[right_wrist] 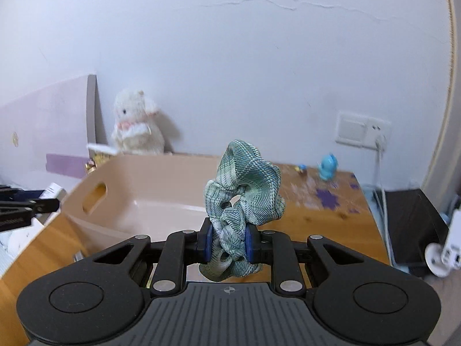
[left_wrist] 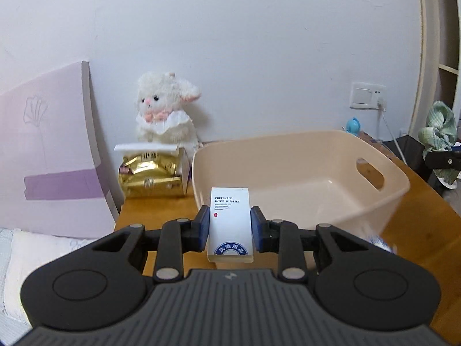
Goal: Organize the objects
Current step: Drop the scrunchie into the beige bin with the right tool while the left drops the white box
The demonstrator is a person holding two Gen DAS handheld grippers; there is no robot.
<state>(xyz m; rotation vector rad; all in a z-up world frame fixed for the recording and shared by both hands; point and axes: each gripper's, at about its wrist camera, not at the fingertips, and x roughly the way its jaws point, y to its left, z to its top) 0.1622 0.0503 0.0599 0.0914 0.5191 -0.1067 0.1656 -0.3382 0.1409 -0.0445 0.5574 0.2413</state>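
Observation:
My left gripper (left_wrist: pixel 230 227) is shut on a small white box (left_wrist: pixel 230 219) printed "Preferred Hotel Supplies", held upright just before the near rim of a beige plastic basket (left_wrist: pixel 340 201). My right gripper (right_wrist: pixel 229 243) is shut on a green plaid scrunchie (right_wrist: pixel 245 190), held above the table in front of the basket (right_wrist: pixel 138 184), which shows here too. The scrunchie also shows at the right edge of the left wrist view (left_wrist: pixel 439 128). The basket's inside looks bare in both views.
A white plush lamb (left_wrist: pixel 165 109) and a gold foil pack (left_wrist: pixel 152 176) stand at the back left of the wooden table (left_wrist: pixel 426 222). A small blue toy (right_wrist: pixel 328 167) stands near the wall socket (right_wrist: pixel 361 129). A pink headboard (left_wrist: pixel 49 150) is at the left.

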